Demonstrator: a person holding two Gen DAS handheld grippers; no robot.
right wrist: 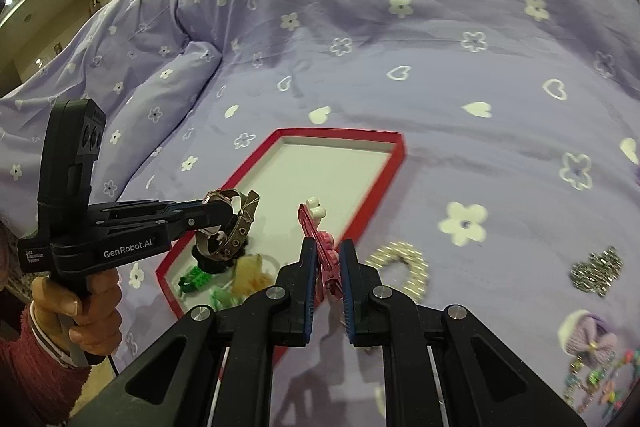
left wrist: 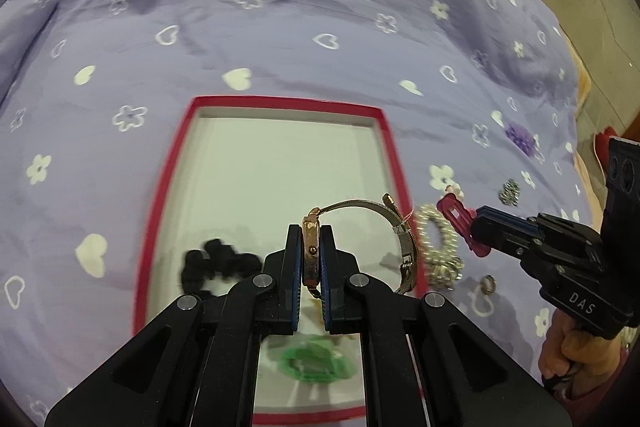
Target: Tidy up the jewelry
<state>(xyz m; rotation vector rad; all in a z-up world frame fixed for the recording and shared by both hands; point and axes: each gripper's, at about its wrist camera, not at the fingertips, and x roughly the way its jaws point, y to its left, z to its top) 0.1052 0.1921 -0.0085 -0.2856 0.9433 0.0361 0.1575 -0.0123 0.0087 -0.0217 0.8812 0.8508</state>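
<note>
Pearl heart (right wrist: pixel 402 267) and glitter heart (right wrist: pixel 597 271) lie beside tray (right wrist: pixel 384 183).

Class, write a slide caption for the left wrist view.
Left gripper holds a gold watch over the red-rimmed tray.

tray (left wrist: pixel 386 143) far half: bare, open from above | tray near end: black scrunchie (left wrist: pixel 216 263), green clip (left wrist: pixel 316 363) crowd it | bed (left wrist: pixel 280 27) right of tray: pearl heart (right wrist: pixel 400 267), glitter heart (right wrist: pixel 598 271) scattered
</note>
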